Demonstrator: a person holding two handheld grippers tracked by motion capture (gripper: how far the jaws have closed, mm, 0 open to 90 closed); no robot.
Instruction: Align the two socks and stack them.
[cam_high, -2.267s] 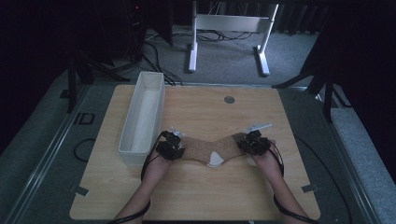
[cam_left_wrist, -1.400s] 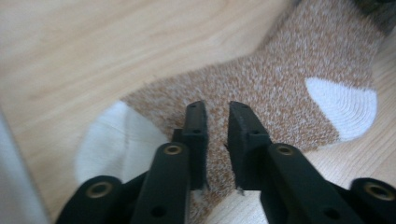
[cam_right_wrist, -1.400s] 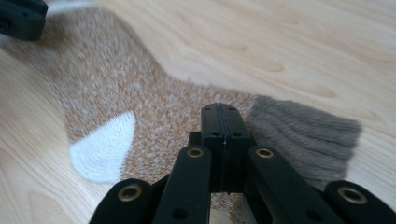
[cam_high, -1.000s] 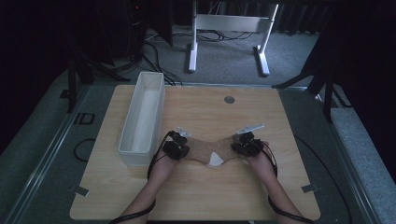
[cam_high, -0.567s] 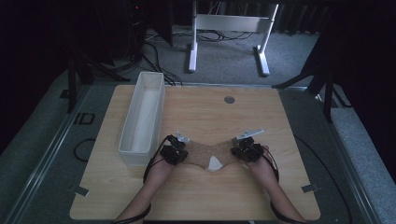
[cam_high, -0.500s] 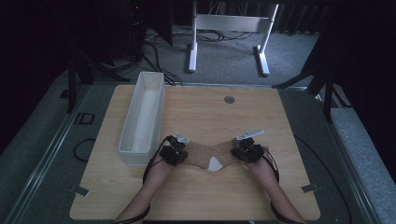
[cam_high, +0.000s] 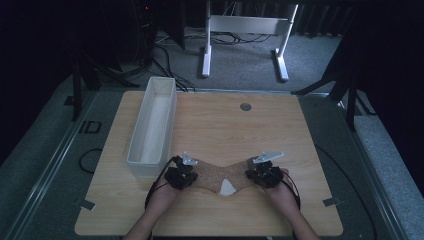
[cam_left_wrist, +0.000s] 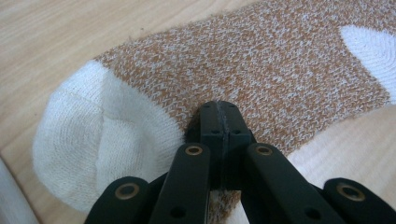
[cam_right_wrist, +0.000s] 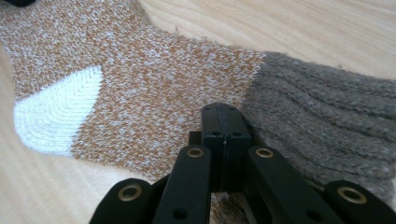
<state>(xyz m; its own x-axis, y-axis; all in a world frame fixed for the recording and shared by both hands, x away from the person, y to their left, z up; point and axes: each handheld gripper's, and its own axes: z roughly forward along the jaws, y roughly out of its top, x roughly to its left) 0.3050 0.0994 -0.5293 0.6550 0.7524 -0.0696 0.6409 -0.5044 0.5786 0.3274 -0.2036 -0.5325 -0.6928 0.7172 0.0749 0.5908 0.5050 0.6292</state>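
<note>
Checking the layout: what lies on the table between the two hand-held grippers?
In the high view, the orange-and-white knit sock spans the gap between the left hand-held gripper and the right hand-held gripper, its white heel patch midway.

Brown sock (cam_high: 220, 176) lies flat just right of the white bin (cam_high: 152, 125), left gripper (cam_high: 181, 176) and right gripper (cam_high: 264, 175) at its ends.

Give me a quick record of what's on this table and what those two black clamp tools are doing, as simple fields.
Item handled: sock, orange-brown knit, white toe, white heel, grey-brown cuff, flat on table
Left gripper: jaws shut, pinching sock near the white toe
Right gripper: jaws shut, pinching sock beside the ribbed cuff
Nearby: long white bin, left of sock
Surface: wooden table
</note>
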